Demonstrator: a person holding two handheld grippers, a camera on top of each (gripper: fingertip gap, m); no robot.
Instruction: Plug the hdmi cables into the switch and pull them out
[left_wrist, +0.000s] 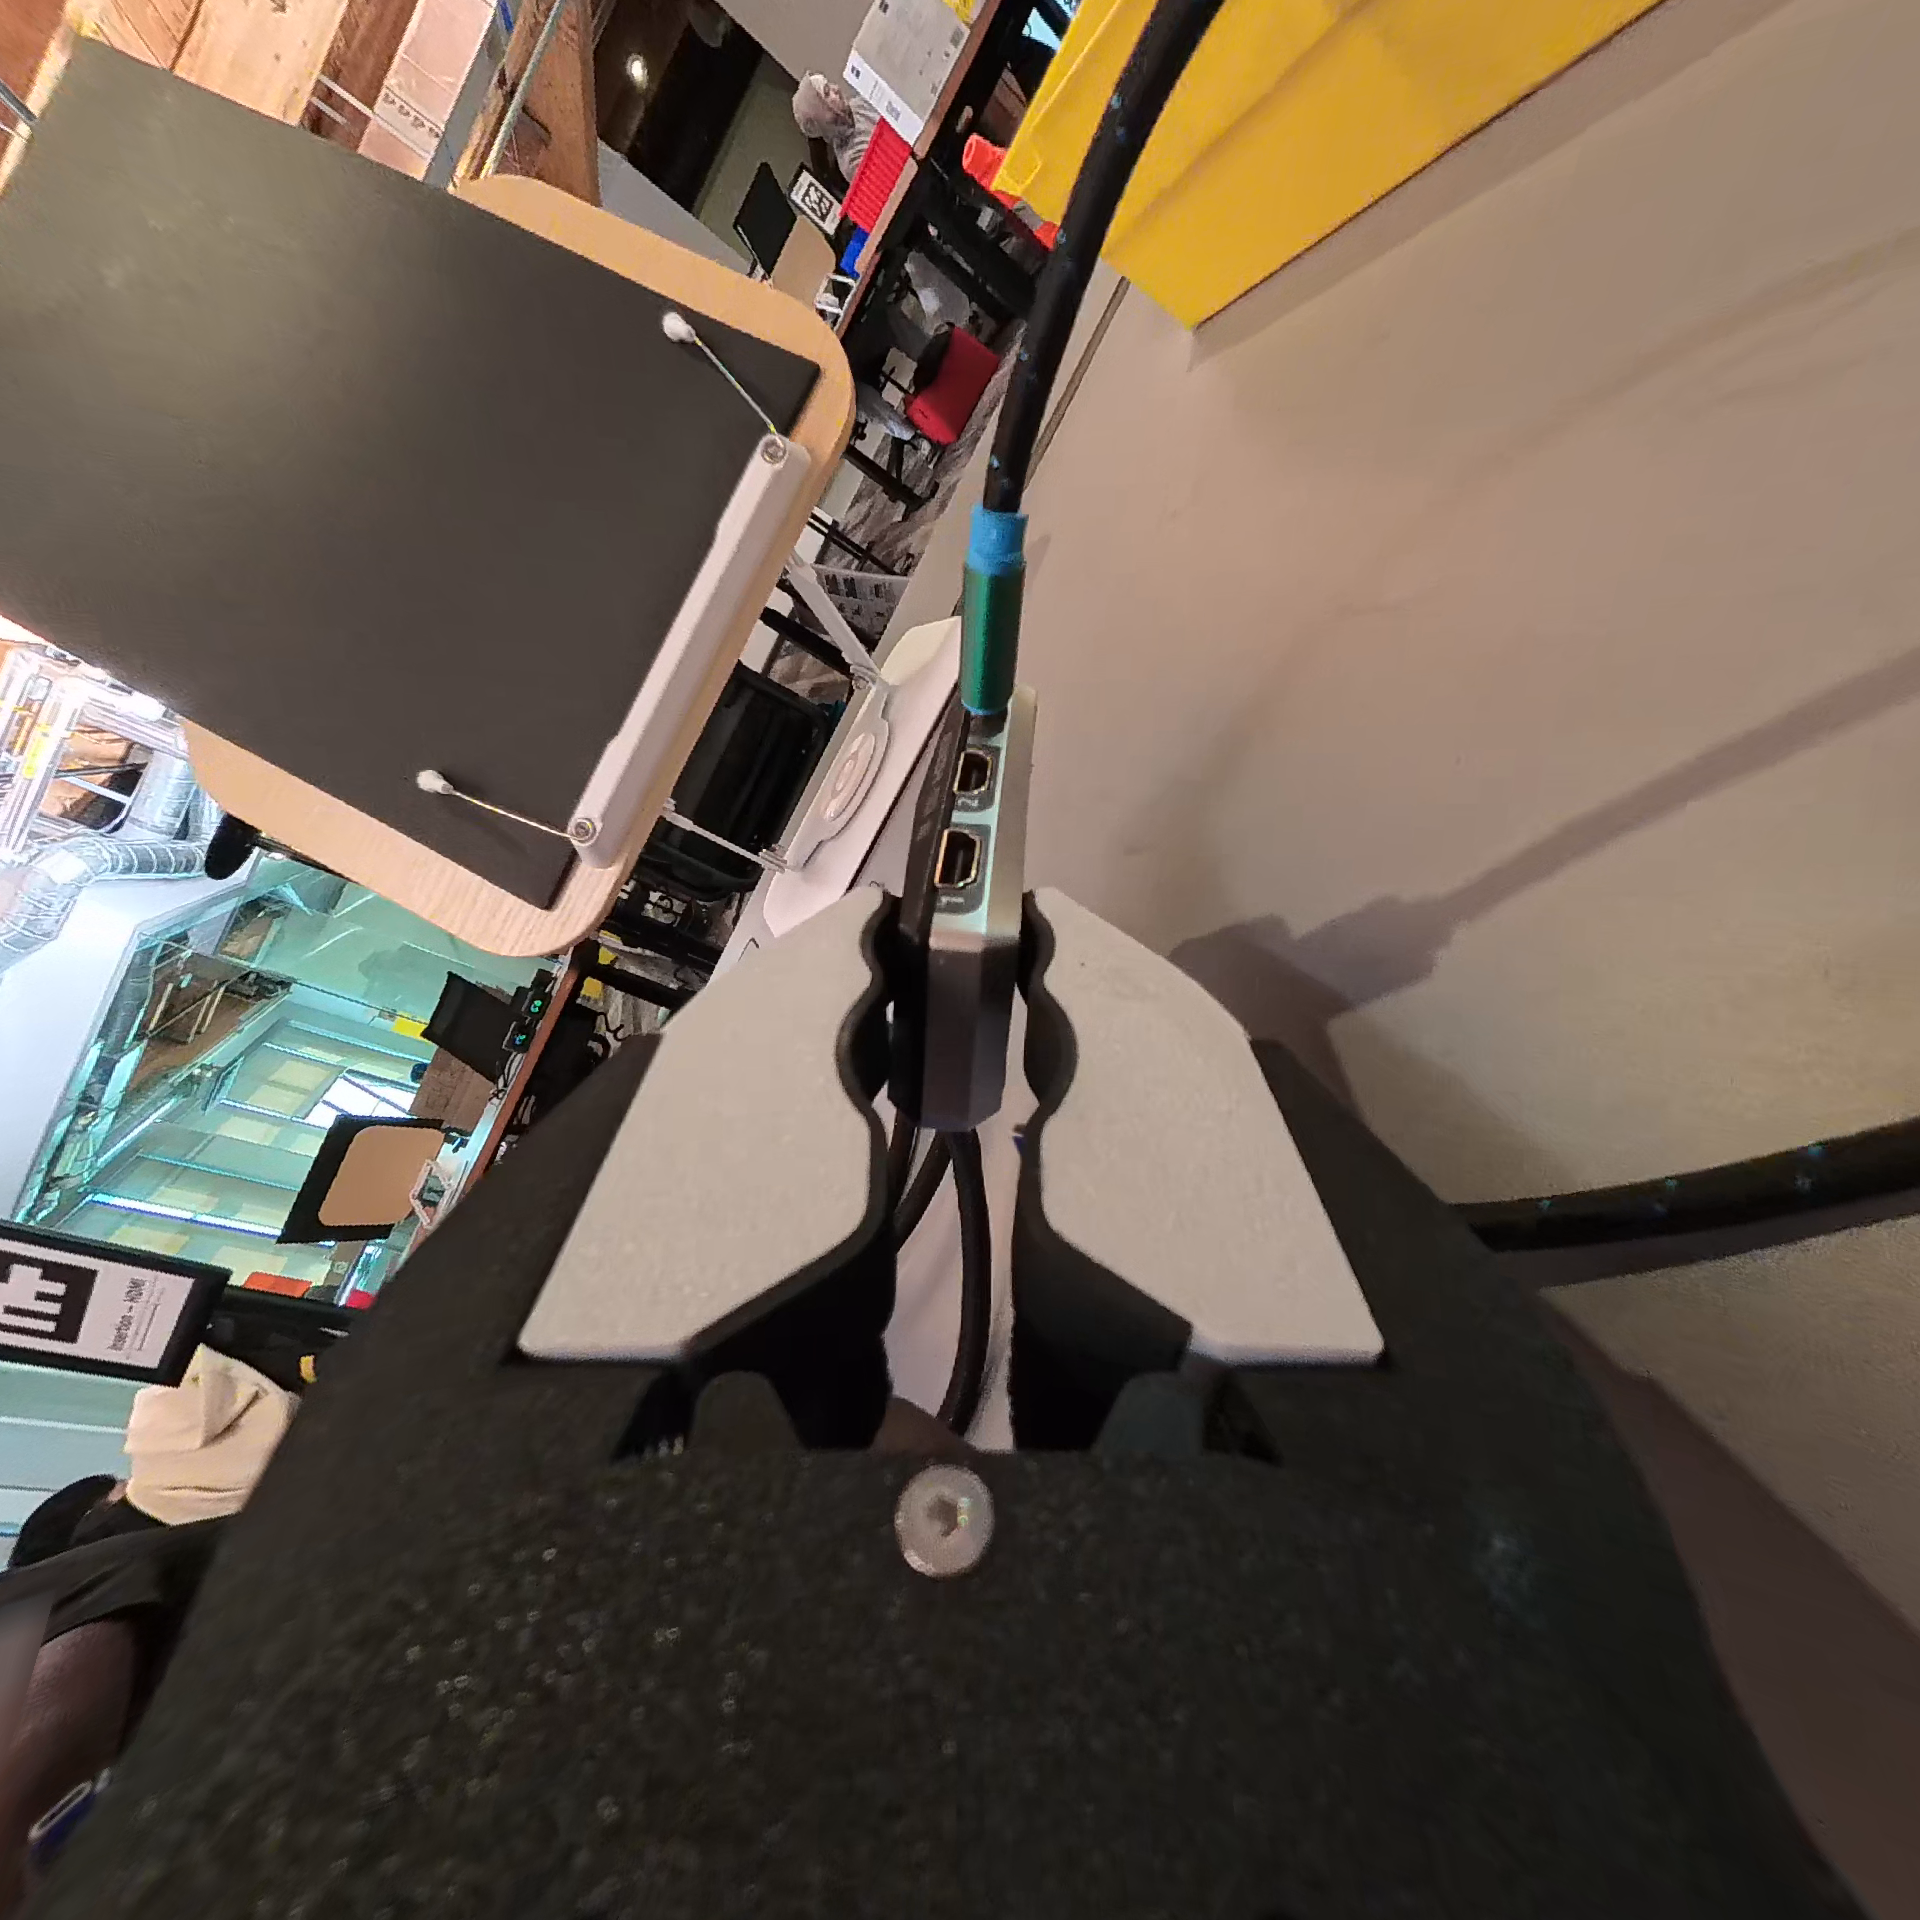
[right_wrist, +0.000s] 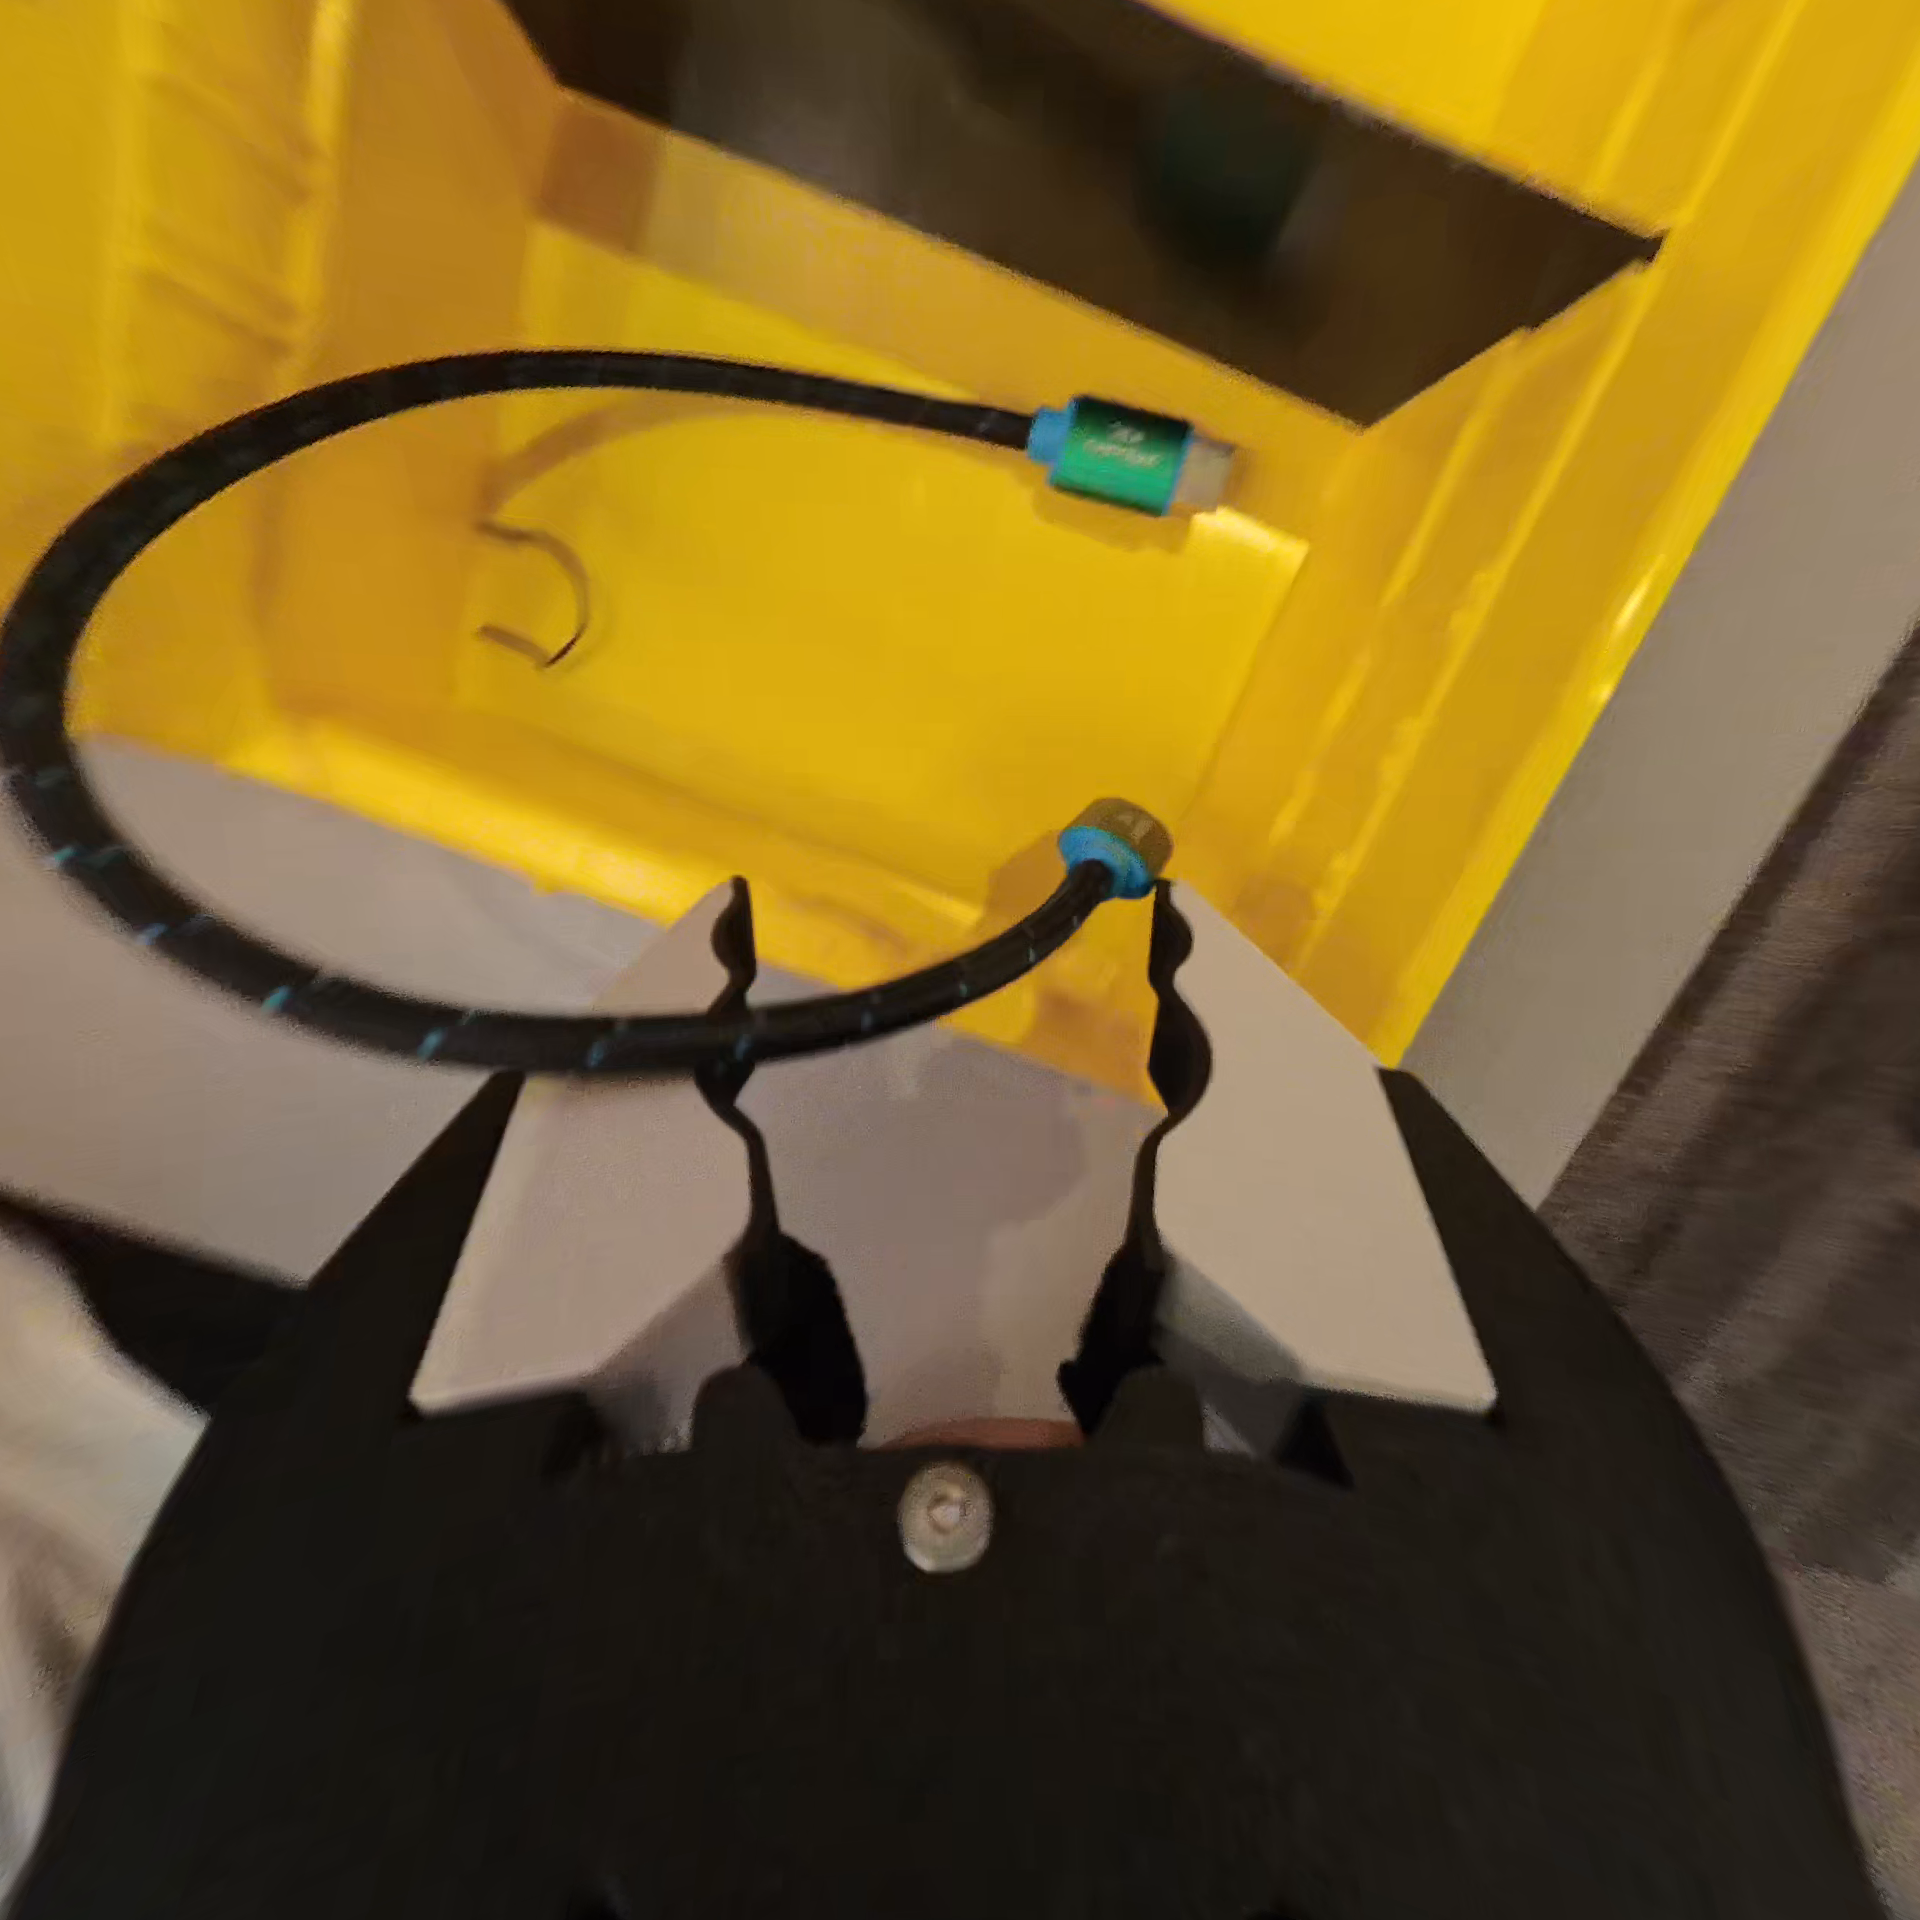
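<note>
The left gripper (left_wrist: 961, 935) is clamping the HDMI switch (left_wrist: 966, 997); the right gripper (right_wrist: 945, 894) is gaping empty, its far fingertip (right_wrist: 1162, 896) nudging the loose green HDMI plug (right_wrist: 1117, 844), risking knocking it away.

Black braided cable (right_wrist: 312, 997) with little blue flecks woven through. Green metallic plug (right_wrist: 1117, 455) with a bright blue collar, silver tip. Same green-and-blue combo on the plug (left_wrist: 987, 634) seated in the dark grey switch (left_wrist: 961, 1023), 2 gold-rimmed ports (left_wrist: 961, 831) showing beside it. Bright yellow bin (right_wrist: 883, 644). Off-white, beige-ish desk (left_wrist: 1507, 675). Tongs (left_wrist: 956, 935): pale grey fingers (left_wrist: 727, 1122) on a speckled matte black body. Black board (left_wrist: 343, 499) with a light wood edge and a white strip.
</note>
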